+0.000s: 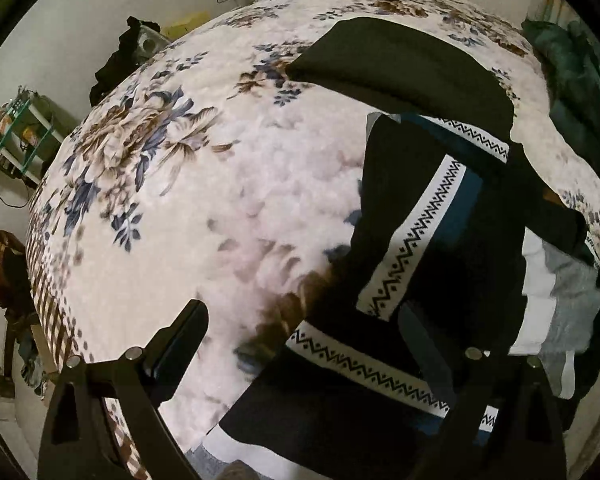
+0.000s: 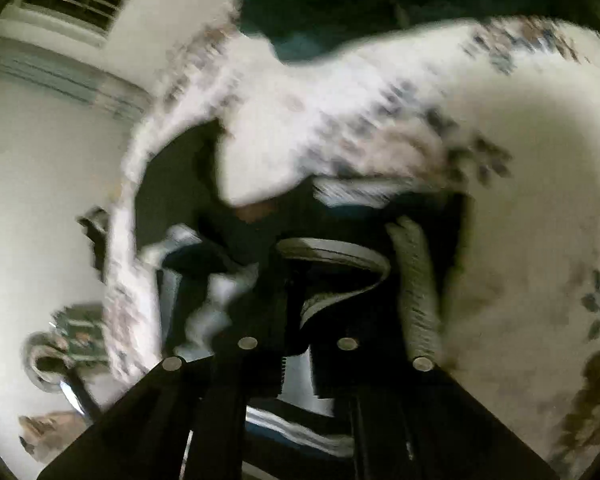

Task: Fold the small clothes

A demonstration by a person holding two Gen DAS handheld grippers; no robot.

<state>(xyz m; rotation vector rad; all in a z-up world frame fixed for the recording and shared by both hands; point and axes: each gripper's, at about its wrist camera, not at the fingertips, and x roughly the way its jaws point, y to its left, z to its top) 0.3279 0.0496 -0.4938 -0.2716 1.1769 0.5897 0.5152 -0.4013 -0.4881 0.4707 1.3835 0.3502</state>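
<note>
Currently: left gripper (image 1: 300, 344), fingers spread wide with nothing between them, poised over the black garment with zigzag-patterned white bands (image 1: 416, 240), which lies crumpled ahead and rightward on the floral blanket (image 1: 220, 184), probably before a fresh grasp. Right gripper (image 2: 296, 344): view blurred; fingers look narrowed around dark fabric, grip uncertain. Nearby: plain black cloth (image 1: 400, 68) beyond; grey-and-white clothing (image 1: 556, 312) at right, crowding the fold area.

Left gripper (image 1: 304, 344) fingers spread wide; right gripper (image 2: 296, 300) fingers close together, blurred.
</note>
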